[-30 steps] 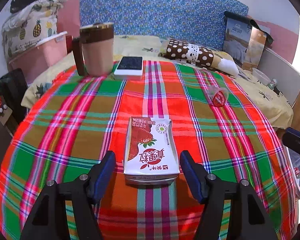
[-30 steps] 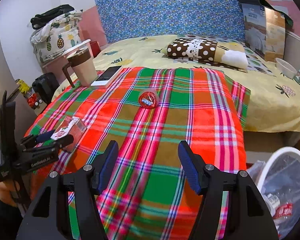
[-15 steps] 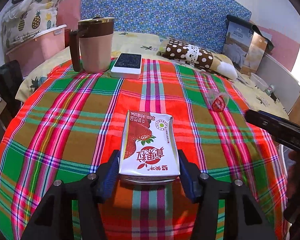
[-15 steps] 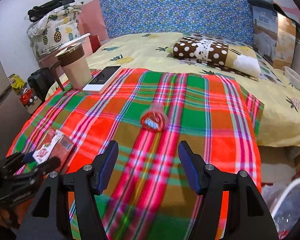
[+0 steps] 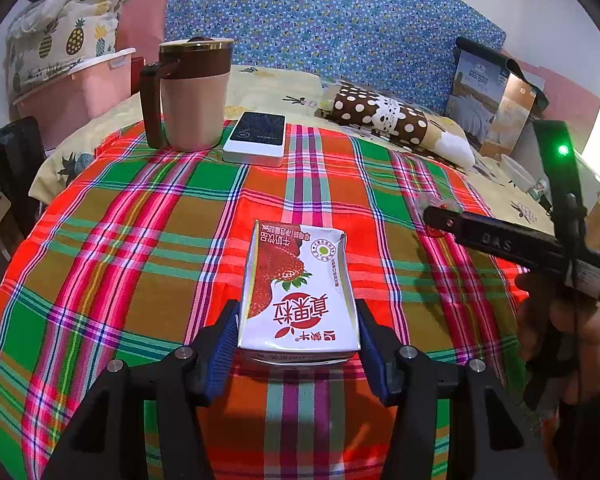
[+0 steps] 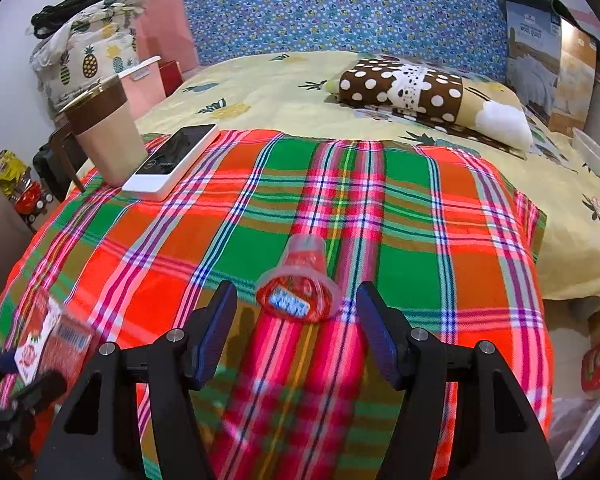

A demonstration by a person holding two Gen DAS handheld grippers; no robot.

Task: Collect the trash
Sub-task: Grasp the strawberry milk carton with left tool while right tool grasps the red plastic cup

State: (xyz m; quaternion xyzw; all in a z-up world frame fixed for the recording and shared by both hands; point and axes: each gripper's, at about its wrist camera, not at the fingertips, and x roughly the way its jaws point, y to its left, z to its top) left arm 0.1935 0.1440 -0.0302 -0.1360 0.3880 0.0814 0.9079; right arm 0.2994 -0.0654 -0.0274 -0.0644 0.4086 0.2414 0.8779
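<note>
The milk carton [image 5: 298, 294] lies flat on the plaid cloth [image 5: 140, 240] of my worktop, strawberry face up, its near end between the blue pads of my left tongs [image 5: 296, 344]. The pads sit against its two long sides, so I read this as a grip taken but nothing lifted yet. Measured from the carton, the second piece of trash, a small jelly cup [image 6: 300, 284] with a red foil lid, lies on its side well off to the right. My right tongs [image 6: 296, 332] stand apart, one pad on each side of its lid end with clear gaps; they touch nothing.

So I judge the step to be grasping both pieces. Next the right tongs need to slide a little further forward and close on the cup, which is round and may roll away if nudged off centre. Then both hands lift.

Beyond the carton, at the far edge of the worktop, stand a mug [image 5: 192, 96] and a phone [image 5: 256, 138], well apart from it, so there is open cloth all round. To the right the cloth drops off at the worktop's edge, and low beyond it I see the white rim of a bin [image 6: 592, 432], the likely place to drop things.
</note>
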